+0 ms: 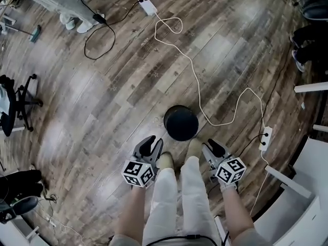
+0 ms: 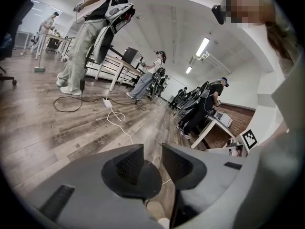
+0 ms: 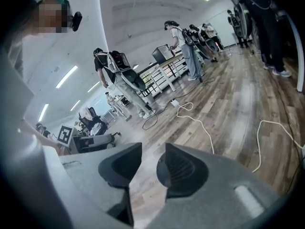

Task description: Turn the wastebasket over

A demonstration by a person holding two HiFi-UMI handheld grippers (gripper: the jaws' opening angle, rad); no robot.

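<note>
The wastebasket (image 1: 181, 123) is a round black bin standing on the wood floor just ahead of my feet. From above I cannot tell whether its mouth or its base faces up. My left gripper (image 1: 152, 142) hovers at its near left, jaws apart and empty. My right gripper (image 1: 211, 147) hovers at its near right, also open and holding nothing. In the left gripper view the left gripper (image 2: 152, 159) shows a clear gap, with the wastebasket (image 2: 145, 181) dark beyond it. The right gripper (image 3: 150, 160) frames only bare floor.
A white cable (image 1: 197, 81) snakes across the floor from an adapter (image 1: 148, 6) to a power strip (image 1: 266, 136) right of the bin. White furniture (image 1: 307, 183) stands at the right, an office chair (image 1: 15, 104) at the left. Several people (image 2: 145, 82) stand further off.
</note>
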